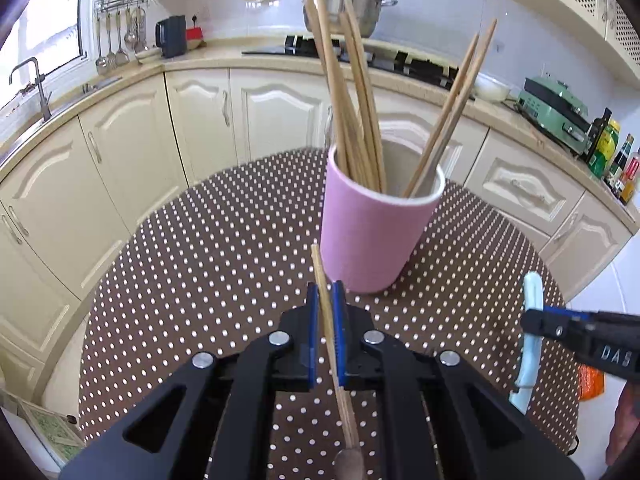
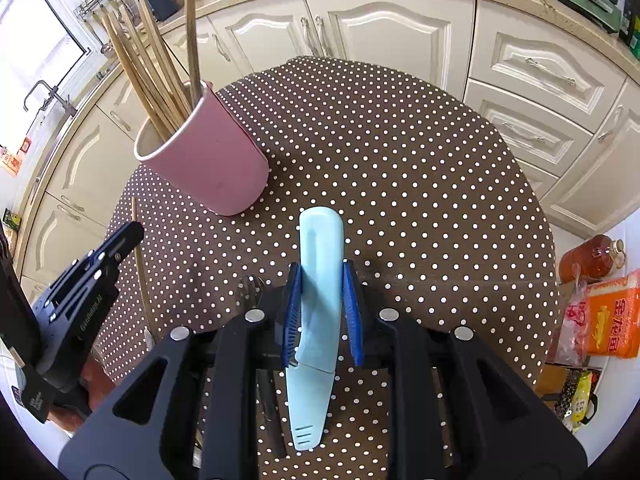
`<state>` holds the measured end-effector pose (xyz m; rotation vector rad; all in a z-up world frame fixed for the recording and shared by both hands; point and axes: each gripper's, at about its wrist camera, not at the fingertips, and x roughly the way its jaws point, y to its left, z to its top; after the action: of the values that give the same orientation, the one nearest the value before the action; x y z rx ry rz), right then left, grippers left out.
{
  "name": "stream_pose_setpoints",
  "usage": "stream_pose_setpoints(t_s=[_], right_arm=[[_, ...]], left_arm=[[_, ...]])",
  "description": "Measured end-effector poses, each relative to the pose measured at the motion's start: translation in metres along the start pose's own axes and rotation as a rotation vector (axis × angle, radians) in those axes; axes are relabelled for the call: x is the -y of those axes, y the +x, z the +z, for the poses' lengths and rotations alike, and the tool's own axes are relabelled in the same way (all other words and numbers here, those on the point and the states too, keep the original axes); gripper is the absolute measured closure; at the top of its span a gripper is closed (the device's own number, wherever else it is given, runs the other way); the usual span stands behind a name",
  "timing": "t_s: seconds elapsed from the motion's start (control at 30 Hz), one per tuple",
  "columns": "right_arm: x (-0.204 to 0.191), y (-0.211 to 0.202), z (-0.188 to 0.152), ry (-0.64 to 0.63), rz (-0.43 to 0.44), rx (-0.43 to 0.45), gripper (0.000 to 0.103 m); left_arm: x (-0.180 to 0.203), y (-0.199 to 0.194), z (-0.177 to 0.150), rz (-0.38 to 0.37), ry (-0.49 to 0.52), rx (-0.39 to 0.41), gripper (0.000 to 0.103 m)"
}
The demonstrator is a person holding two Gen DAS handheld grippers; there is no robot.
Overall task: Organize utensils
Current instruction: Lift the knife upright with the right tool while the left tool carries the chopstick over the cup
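Partway, by my reading: the pink cup [image 1: 376,232] already holds many chopsticks [image 1: 352,92]. Left gripper [image 1: 328,308] is clamped narrow on a single chopstick [image 1: 326,320], cup at 12 o'clock. Right gripper [image 2: 322,300] grips a pale blue sheathed utensil [image 2: 320,272] — cup at 10 o'clock. Both items remain to be placed. Surface: brown polka-dot table [image 2: 400,160]; cream kitchen cabinets [image 1: 132,152] around.

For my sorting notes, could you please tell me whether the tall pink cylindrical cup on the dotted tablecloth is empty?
No, the tall pink cylindrical cup already holds several long wooden chopsticks standing up out of its open rim.
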<state>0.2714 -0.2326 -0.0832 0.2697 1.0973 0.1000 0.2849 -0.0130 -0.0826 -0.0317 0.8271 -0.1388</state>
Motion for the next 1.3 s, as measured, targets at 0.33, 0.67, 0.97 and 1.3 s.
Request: stream_pose_setpoints(t_s=[0.33, 0.67, 0.97, 1.3], right_arm=[[-0.006, -0.019, -0.002, -0.003, 0.007, 0.035, 0.082], [-0.015, -0.049, -0.005, -0.01, -0.011, 0.132, 0.082], [-0.028, -0.071, -0.005, -0.037, -0.008, 0.186, 0.082], [-0.027, -0.072, -0.004, -0.039, 0.0, 0.181, 0.082]], left_arm=[[0.008, -0.031, 0.013, -0.004, 0.022, 0.096, 0.096], [0.016, -0.059, 0.017, -0.004, 0.027, 0.166, 0.097], [0.021, -0.095, 0.022, -0.002, 0.036, 0.264, 0.098], [0.021, -0.077, 0.016, -0.026, 0.097, 0.216, 0.052]])
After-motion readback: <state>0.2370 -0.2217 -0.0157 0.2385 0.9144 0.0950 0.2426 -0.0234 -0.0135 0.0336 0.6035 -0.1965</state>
